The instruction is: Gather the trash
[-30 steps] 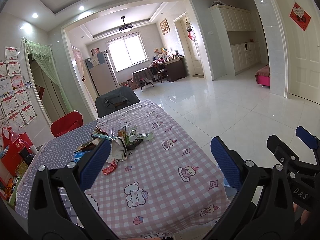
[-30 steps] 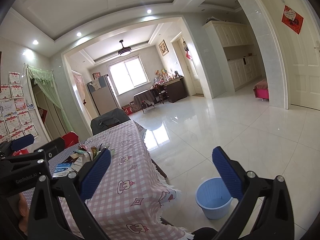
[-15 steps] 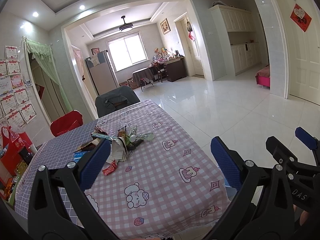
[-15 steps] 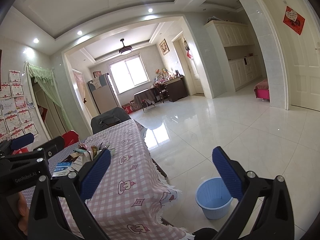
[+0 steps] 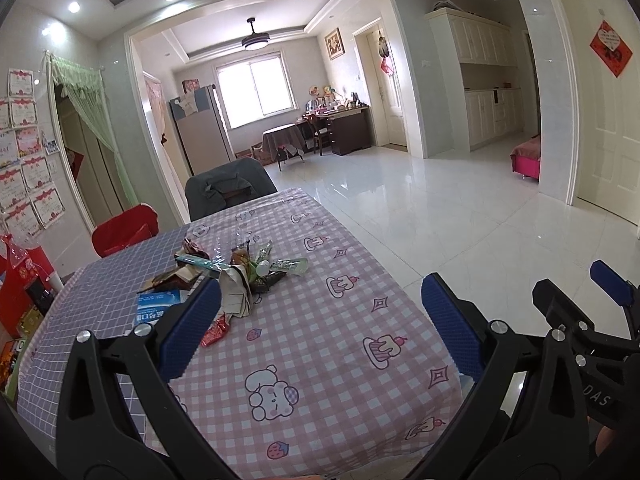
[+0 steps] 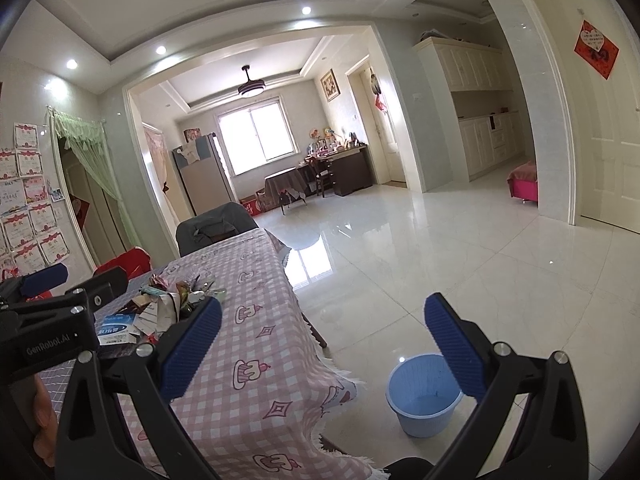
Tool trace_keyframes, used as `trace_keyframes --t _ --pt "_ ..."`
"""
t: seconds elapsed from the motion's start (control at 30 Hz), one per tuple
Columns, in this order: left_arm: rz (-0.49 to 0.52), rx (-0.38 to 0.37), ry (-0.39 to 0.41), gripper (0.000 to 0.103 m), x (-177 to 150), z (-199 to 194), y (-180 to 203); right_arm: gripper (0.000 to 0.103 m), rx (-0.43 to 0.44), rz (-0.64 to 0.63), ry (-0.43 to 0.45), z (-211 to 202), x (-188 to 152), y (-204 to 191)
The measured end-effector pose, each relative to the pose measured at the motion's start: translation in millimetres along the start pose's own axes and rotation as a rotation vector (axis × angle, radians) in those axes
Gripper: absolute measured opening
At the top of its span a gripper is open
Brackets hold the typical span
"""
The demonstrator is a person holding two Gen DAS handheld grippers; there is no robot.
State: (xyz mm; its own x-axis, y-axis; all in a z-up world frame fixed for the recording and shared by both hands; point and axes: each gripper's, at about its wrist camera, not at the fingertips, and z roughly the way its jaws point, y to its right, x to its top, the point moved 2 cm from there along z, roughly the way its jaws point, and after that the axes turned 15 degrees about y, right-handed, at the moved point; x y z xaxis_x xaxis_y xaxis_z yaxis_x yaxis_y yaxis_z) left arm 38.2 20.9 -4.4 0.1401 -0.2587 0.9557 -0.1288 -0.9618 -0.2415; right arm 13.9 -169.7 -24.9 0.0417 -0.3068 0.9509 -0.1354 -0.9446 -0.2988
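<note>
A heap of trash (image 5: 236,276) lies in the middle of the table (image 5: 320,340): wrappers, crumpled paper, a red candy wrapper (image 5: 215,330) and a blue-white packet (image 5: 154,308). My left gripper (image 5: 322,328) is open above the table's near end, short of the heap, with nothing between its fingers. The right gripper (image 6: 324,350) is open too, held past the table's right edge over the floor. A light blue bucket (image 6: 424,394) stands on the floor by the table corner. The trash (image 6: 168,308) also shows in the right wrist view.
A grey-covered chair (image 5: 228,188) stands at the table's far end and a red chair (image 5: 124,232) at its left side. Red bags and boxes (image 5: 20,292) crowd the left edge. White tiled floor (image 5: 460,208) stretches to the right.
Both grippers stay open and almost still. The left wrist view has crept slightly forward; nothing on the table has moved.
</note>
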Motion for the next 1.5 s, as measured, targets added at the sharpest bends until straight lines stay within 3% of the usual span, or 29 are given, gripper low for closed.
trace_keyframes --t 0.57,0.7,0.93,1.13,1.27,1.5 --pt "-0.047 -0.013 -0.052 0.098 -11 43 -25 0.099 -0.033 -0.013 -0.061 41 0 -11" --pt "-0.088 0.017 -0.092 0.098 -23 63 -53 0.099 -0.002 -0.028 -0.122 71 -8 -34" --pt "-0.173 0.158 -0.212 0.098 -70 98 -139 0.099 0.123 -0.140 -0.190 125 -27 -109" --pt "-0.339 0.285 -0.339 0.098 -125 119 -237 0.099 0.221 -0.219 -0.263 167 -56 -182" --pt "-0.562 0.317 -0.434 0.098 -166 129 -286 0.099 0.274 -0.265 -0.301 188 -74 -225" --pt "-0.803 0.301 -0.479 0.098 -195 145 -302 0.099 0.314 -0.306 -0.344 222 -100 -273"
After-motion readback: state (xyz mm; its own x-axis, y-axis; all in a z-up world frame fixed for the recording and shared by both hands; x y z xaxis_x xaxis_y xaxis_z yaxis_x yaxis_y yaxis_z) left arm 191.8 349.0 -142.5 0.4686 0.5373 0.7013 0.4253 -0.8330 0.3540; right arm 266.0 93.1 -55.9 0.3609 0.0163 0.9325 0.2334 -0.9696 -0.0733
